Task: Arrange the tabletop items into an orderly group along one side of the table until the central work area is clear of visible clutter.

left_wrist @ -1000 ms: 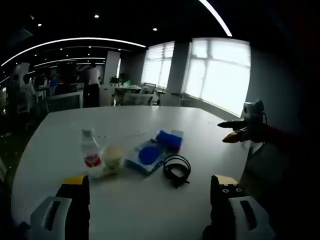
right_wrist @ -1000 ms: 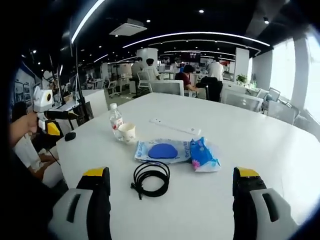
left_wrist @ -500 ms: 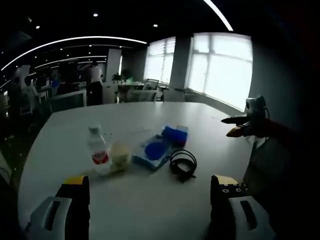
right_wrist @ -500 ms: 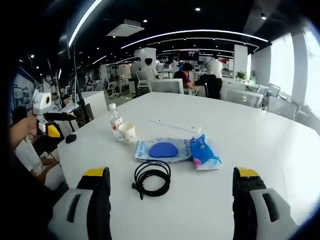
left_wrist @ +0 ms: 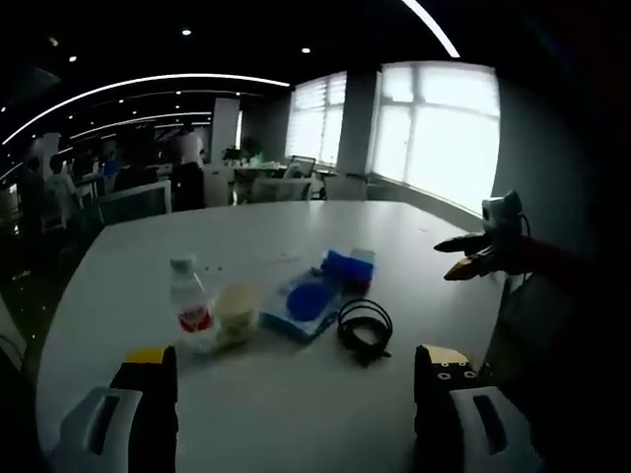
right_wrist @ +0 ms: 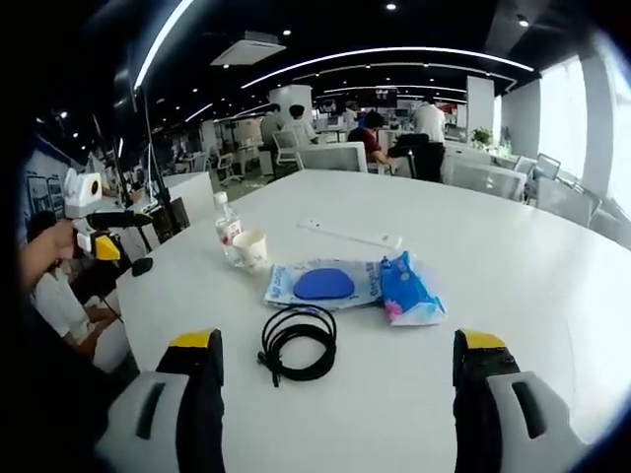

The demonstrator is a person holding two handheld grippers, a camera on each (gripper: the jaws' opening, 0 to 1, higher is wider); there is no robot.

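Nothing's been picked up so far. Both grippers hang above the near edge of the white desk with jaws spread wide and nothing between them: the right gripper looks straight down on the clutter, the left gripper sees it from the other side.

The stuff sits in a loose cluster mid-desk. A coiled black cable is nearest the right gripper. Just behind it lies a flat pack with a blue oval, and a blue tissue packet is touching or slightly overlapping its end. Off to one side, a water bottle and a paper cup stand right together. A long white strip lies farther back, apart from the rest.

Best bet is probably to start with the cable, since it's closest and floppy. Pinching across several loops at once should keep the coil from unravelling and dragging over the flat pack. The bottle and cup are upright and tippy, so they'd want a grip low on the body and a slide, one at a time, toward whichever edge is chosen.
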